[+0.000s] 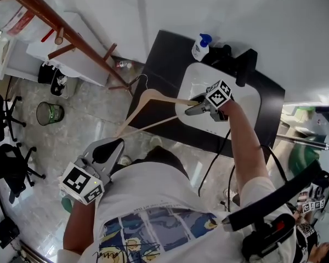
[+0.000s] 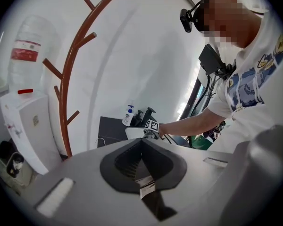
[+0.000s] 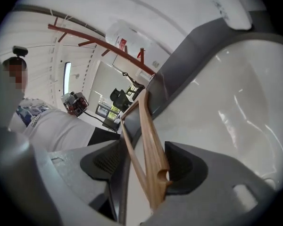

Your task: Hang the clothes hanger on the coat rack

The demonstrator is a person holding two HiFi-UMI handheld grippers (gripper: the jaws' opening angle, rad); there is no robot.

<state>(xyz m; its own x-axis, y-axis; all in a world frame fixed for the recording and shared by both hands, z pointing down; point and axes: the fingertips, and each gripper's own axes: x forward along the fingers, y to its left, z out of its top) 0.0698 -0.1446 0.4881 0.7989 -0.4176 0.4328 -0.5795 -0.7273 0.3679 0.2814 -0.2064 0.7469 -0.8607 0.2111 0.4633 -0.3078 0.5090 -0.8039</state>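
My right gripper is released, its jaws wide apart. One end of the hanger lies loose in the gap. It leans on one pad, and the other pad stands clear of it. My left gripper is clenched, with a thin strip pinched between its pads. In the head view the hanger's other end runs straight into those jaws, so I take it as grasping the hanger.

The hanger is wooden with a wire hook. It spans the air between my two grippers, to the right of the rack in the head view, with the hook turned toward the rack's foot. It is on none of the pegs and is apart from the rack. The rack is a red-brown pole with short pegs, running across the upper left of the head view. In the left gripper view it rises left of my jaws, well beyond them.

Farther right of the rack than the hanger sits a white table, and my right gripper is over its edge. A pump bottle stands just past the table. Left of the rack, on the floor, is a bin.
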